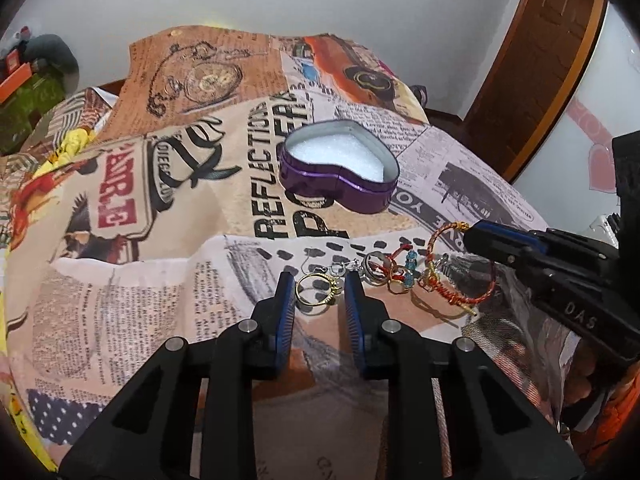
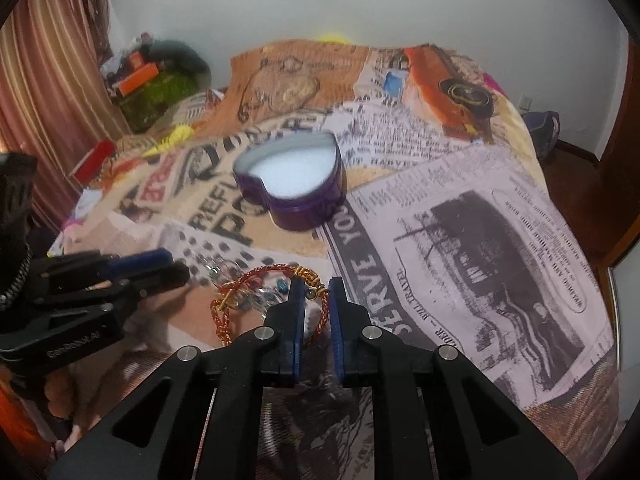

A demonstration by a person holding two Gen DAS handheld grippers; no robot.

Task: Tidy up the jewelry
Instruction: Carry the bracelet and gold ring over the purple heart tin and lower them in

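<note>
Left gripper point(image 1: 318, 280) pinches gold ring point(image 1: 316, 294) on printed bedspread point(image 1: 160, 280); right gripper point(image 2: 316, 286) clamps red-gold braided bracelet point(image 2: 256, 280), jewelry pile point(image 1: 384, 272) just beside. Purple heart tin point(image 1: 340, 166) lies open beyond, apart.

Bare bedspread point(image 1: 160, 280) around heart tin point(image 1: 340, 168)

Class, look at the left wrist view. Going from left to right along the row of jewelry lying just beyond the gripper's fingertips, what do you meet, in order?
gold ring → silver ring → blue bead charm → red and gold braided bracelet, with the right gripper shut on its far end.
</note>
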